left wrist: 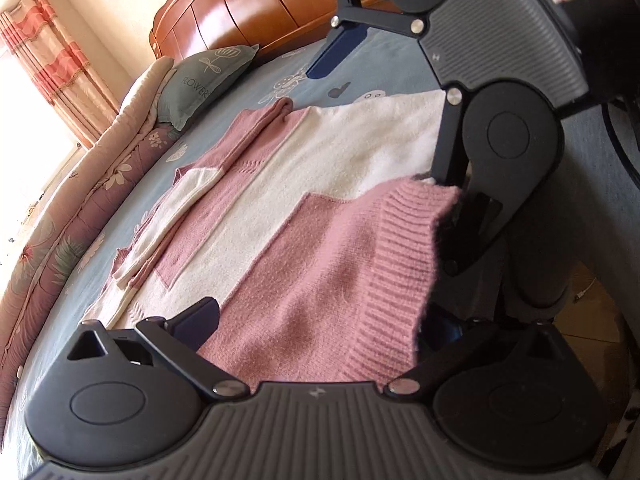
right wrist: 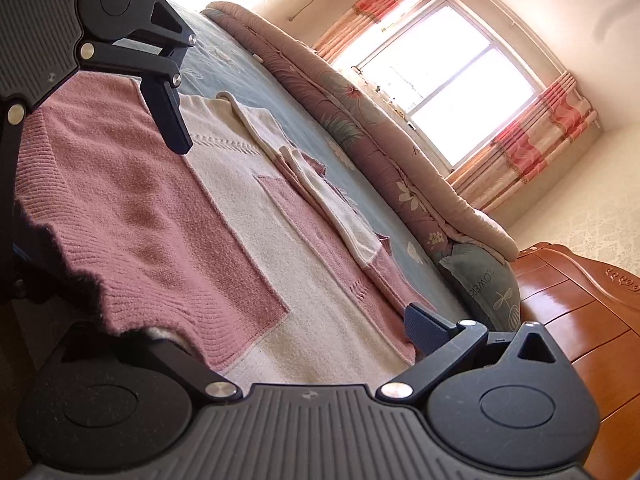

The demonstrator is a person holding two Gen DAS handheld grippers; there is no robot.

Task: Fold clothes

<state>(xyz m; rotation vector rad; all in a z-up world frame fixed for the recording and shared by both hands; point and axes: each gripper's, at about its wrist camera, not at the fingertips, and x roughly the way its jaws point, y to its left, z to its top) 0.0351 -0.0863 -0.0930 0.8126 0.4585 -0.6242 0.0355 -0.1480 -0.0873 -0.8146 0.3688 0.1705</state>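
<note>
The grey-green pillow [left wrist: 204,80] at the upper left of the left wrist view has the word "FLOWERS" on it. In the right wrist view the same pillow [right wrist: 482,286], lower right, shows "FLOWER" running sideways.

The right gripper [right wrist: 288,340] stands wide apart at the ribbed hem of a pink-and-cream sweater [right wrist: 248,216] spread on the bed [right wrist: 256,80], the left gripper [right wrist: 100,168] alongside.
</note>
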